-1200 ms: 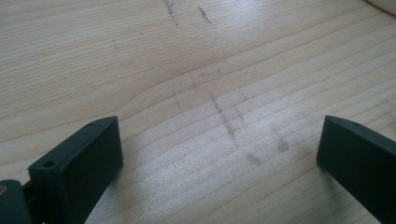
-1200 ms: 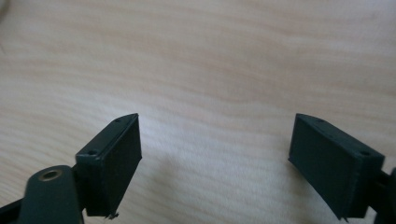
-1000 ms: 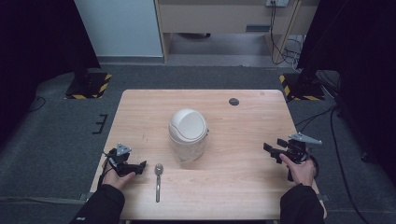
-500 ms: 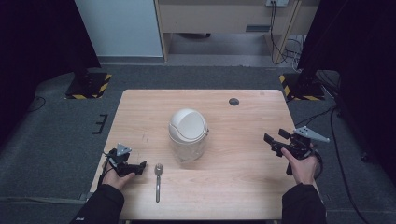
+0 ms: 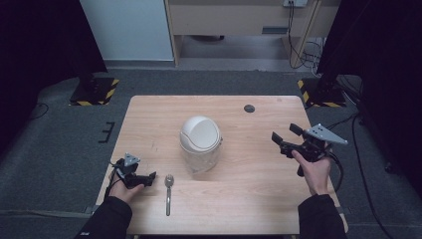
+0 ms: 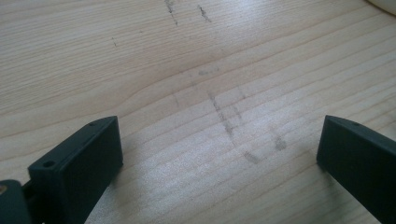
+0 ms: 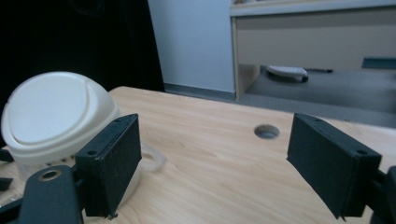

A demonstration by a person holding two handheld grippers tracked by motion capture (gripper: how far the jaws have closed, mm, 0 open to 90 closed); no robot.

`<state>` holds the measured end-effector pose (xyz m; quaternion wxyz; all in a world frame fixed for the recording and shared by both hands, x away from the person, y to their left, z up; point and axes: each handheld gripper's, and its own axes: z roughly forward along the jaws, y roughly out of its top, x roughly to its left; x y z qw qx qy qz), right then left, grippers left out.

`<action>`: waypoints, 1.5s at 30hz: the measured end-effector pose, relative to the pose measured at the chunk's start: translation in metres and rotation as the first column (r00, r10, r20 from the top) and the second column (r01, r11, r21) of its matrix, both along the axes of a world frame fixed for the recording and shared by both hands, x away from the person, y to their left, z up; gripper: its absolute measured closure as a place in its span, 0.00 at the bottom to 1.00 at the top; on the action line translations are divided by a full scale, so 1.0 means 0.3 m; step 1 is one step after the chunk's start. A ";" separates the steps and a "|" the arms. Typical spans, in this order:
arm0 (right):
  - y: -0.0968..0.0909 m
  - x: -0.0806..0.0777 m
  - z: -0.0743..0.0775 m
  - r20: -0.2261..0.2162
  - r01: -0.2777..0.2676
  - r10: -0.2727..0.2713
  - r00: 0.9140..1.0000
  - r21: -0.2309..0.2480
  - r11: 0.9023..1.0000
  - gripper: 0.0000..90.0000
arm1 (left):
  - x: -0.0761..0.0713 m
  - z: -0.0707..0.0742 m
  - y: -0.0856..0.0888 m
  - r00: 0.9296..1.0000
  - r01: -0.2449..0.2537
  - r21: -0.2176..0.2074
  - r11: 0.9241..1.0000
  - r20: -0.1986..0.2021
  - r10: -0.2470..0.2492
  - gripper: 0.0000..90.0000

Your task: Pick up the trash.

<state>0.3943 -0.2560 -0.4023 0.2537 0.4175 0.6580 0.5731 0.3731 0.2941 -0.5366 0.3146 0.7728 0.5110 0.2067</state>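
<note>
High view shows little done yet: the domed bin [image 5: 200, 144] stands untouched mid-table [image 5: 149, 119], the spoon [image 5: 168, 191] lies just beside the open, empty left gripper [image 5: 149, 178], and the right gripper [image 5: 284, 141], its fingers having just been opening on nothing, faces the bin from well apart.

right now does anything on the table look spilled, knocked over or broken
Nothing stands out. The small bin with its domed swing lid stands upright mid-table, the spoon lies flat near the front edge, and no spill shows. The wood carries only faint scuff marks.
</note>
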 end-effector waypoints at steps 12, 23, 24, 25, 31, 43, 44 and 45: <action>0.214 0.066 0.098 0.056 -0.101 0.100 0.993 0.020 0.995 0.17 | -0.002 0.000 -0.001 1.000 0.003 0.002 1.000 -0.001 -0.003 0.00; 0.377 0.113 0.103 0.064 -0.157 0.157 0.985 -0.012 0.988 0.17 | -0.002 0.000 -0.001 1.000 0.003 0.001 1.000 -0.001 -0.003 0.00; 0.406 0.122 0.099 0.060 -0.166 0.168 0.984 -0.024 0.986 0.17 | -0.002 0.001 -0.001 1.000 0.003 0.002 1.000 -0.001 -0.003 0.00; 0.406 0.122 0.099 0.060 -0.166 0.168 0.984 -0.024 0.986 0.17 | -0.002 0.000 -0.001 1.000 0.003 0.001 1.000 -0.001 -0.003 0.00; 0.477 0.145 0.084 0.052 -0.193 0.195 0.979 -0.032 0.981 0.18 | -0.002 0.000 -0.001 1.000 0.003 0.002 1.000 -0.001 -0.003 0.00; 0.576 0.173 -0.026 -0.015 -0.225 0.224 0.974 -0.081 0.971 0.21 | -0.002 0.000 -0.001 1.000 0.003 0.002 1.000 -0.001 -0.003 0.00; 0.581 0.174 -0.034 -0.022 -0.225 0.224 0.974 -0.089 0.970 0.21 | -0.002 0.000 -0.001 1.000 0.003 0.002 1.000 -0.001 -0.003 0.00; 0.585 0.176 -0.041 -0.025 -0.225 0.224 0.974 -0.097 0.969 0.21 | -0.002 0.000 -0.001 1.000 0.003 0.001 1.000 -0.001 -0.003 0.00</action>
